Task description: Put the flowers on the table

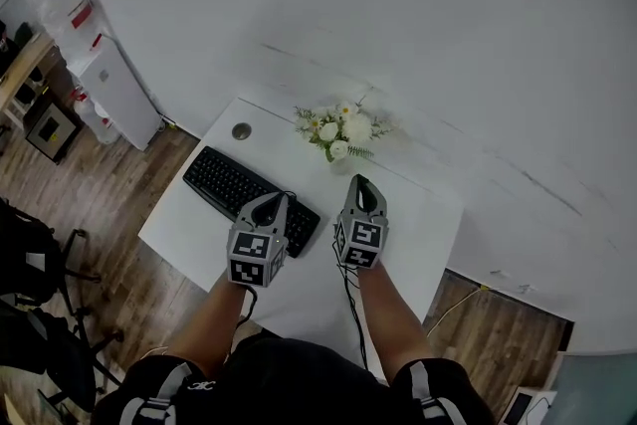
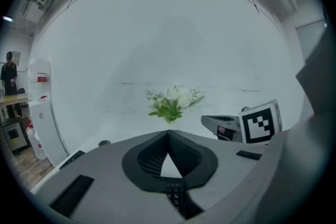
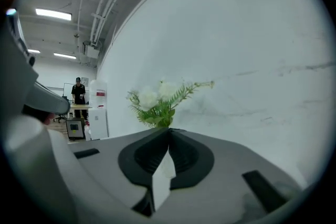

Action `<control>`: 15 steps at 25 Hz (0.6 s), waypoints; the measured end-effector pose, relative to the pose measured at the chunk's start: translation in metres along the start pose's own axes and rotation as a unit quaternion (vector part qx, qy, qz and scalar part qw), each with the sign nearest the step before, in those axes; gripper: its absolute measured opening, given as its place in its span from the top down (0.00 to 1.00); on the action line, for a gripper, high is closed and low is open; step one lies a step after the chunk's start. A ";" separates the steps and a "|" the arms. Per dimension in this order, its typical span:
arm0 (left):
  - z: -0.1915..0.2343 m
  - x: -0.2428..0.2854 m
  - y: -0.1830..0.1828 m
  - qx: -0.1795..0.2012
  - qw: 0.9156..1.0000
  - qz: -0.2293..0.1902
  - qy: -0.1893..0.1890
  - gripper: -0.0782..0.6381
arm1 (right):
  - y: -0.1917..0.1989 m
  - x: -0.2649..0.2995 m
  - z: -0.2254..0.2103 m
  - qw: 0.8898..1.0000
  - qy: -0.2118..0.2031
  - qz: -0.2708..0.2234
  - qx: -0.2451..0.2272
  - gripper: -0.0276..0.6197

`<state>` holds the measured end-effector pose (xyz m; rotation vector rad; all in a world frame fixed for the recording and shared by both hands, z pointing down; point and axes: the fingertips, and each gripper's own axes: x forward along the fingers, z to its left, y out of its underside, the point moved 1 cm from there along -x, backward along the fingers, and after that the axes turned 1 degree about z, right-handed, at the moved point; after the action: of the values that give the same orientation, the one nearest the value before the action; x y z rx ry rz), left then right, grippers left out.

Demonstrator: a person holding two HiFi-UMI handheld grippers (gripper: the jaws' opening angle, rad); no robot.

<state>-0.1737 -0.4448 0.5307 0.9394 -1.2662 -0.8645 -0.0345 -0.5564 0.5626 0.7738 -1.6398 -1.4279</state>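
A small bunch of white flowers with green sprigs (image 1: 338,129) stands on the white table (image 1: 194,219) at its far edge, close to the wall. It also shows straight ahead in the left gripper view, flowers (image 2: 173,101), and in the right gripper view, flowers (image 3: 156,102). My right gripper (image 1: 360,182) hovers just in front of the flowers, apart from them, its jaws shut with nothing between them. My left gripper (image 1: 271,200) hangs over the keyboard's right end, jaws shut and empty.
A black keyboard (image 1: 239,182) lies at the table's left half, with a round grommet (image 1: 242,130) behind it. A black cable (image 1: 350,299) runs toward the front edge. A white cabinet (image 1: 114,90) and black chairs (image 1: 30,264) stand on the floor at the left.
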 end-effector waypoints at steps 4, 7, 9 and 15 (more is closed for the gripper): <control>-0.020 -0.009 -0.020 0.006 0.999 -0.026 0.018 0.87 | -0.030 -0.045 0.002 1.000 -0.008 -0.013 -0.010 0.95; -0.038 -0.015 -0.029 0.014 0.999 -0.032 0.040 0.87 | -0.048 -0.078 0.002 1.000 -0.006 -0.017 -0.012 0.95; -0.049 -0.018 -0.033 0.022 0.997 -0.039 0.056 0.87 | -0.058 -0.100 -0.001 1.000 0.001 -0.022 -0.009 0.95; -0.076 -0.018 -0.032 0.038 0.994 -0.039 0.099 0.87 | -0.062 -0.146 -0.027 0.998 0.047 -0.034 0.033 0.95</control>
<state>-0.1008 -0.4327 0.4901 1.1142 -1.1043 -0.7677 0.0558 -0.4550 0.4759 0.9297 -1.6086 -1.3689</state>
